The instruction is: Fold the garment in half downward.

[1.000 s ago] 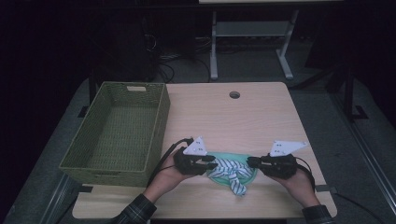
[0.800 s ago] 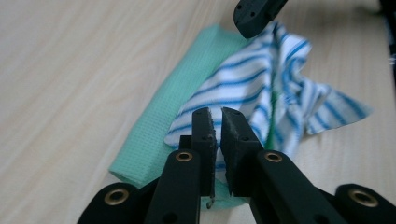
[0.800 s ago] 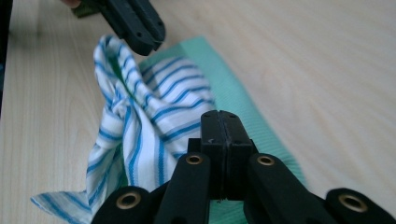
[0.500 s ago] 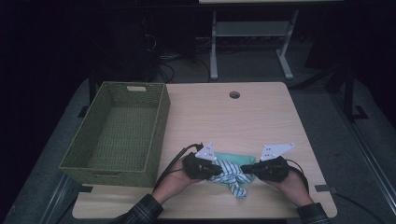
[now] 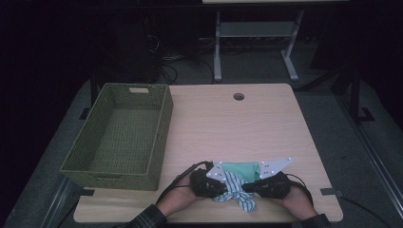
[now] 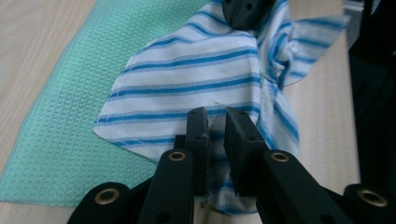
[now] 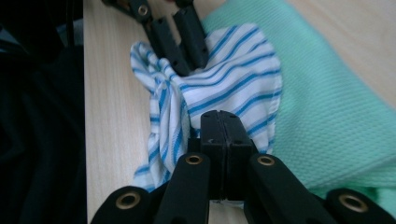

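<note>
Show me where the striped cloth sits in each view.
High view: striped cloth at the near table edge, between both grippers.
Left gripper view: centre to upper right, draped over the green cloth.
Right gripper view: centre.
Shared landmark: the green cloth under it.

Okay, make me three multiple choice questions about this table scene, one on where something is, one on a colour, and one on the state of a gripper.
1. Where does the woven basket stand?
A. table's left side
B. table's right side
C. on the floor

2. What colour are the stripes on the striped cloth?
A. red
B. blue
C. black

3. How do the right gripper's jaws stand?
A. wide open
B. shut on the striped cloth
C. shut on nothing

Answers: 1 A, the high view shows it on the left; 2 B, blue lines on white; 3 B, its jaws meet with striped fabric pinched between them, over the green cloth.
</note>
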A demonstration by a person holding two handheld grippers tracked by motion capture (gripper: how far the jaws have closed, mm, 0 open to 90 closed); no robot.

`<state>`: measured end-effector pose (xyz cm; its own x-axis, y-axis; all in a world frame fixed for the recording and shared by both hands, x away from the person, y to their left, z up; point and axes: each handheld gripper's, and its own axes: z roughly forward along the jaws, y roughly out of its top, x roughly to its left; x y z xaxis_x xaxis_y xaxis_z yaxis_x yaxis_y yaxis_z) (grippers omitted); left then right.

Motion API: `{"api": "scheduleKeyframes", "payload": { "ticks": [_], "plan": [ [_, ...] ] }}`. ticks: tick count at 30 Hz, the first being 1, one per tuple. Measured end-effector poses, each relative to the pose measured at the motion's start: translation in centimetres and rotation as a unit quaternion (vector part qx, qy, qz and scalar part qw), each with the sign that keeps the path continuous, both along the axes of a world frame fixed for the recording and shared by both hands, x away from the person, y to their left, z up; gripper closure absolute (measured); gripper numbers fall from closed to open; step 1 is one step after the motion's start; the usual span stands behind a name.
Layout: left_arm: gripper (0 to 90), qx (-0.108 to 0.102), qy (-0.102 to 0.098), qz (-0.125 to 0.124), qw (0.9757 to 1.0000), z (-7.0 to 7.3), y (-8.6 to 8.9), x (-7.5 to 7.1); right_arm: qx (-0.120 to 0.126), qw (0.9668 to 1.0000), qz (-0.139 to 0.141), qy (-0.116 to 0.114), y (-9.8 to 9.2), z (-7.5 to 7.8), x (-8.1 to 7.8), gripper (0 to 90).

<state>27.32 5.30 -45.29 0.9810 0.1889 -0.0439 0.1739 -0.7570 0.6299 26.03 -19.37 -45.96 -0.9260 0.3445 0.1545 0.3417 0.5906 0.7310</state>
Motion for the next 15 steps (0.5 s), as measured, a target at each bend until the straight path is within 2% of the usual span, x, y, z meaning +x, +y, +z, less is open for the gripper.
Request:
{"api": "scheduleKeyframes", "payload": {
  "ticks": [3,4,8,9,11,15],
  "plan": [
    [79.1,0.004,-0.005,0.003,1.0,-0.1,0.1,0.7,-0.009,0.9999,0.007,0.003,0.3,-0.4,0.2,89.1],
    [79.0,0.0,-0.007,0.01,0.9999,-0.1,0.1,0.9,-0.006,0.9999,0.005,0.007,0.4,-0.4,0.2,89.1],
    [78.7,0.009,-0.019,0.018,0.9996,0.0,0.0,2.2,-0.005,1.0,0.004,0.006,0.6,-0.5,0.4,89.1],
    [78.6,0.017,-0.024,0.018,0.9994,0.1,0.0,2.6,-0.004,1.0,0.003,0.005,0.7,-0.5,0.5,89.1],
    [78.5,0.017,-0.028,0.027,0.9991,0.1,-0.1,3.1,-0.004,1.0,0.002,0.004,0.8,-0.5,0.7,89.1],
    [77.1,0.016,-0.032,0.036,0.9987,0.3,0.1,3.6,0.001,1.0,-0.008,0.0,0.8,-0.3,1.3,86.9]
  ]
}}
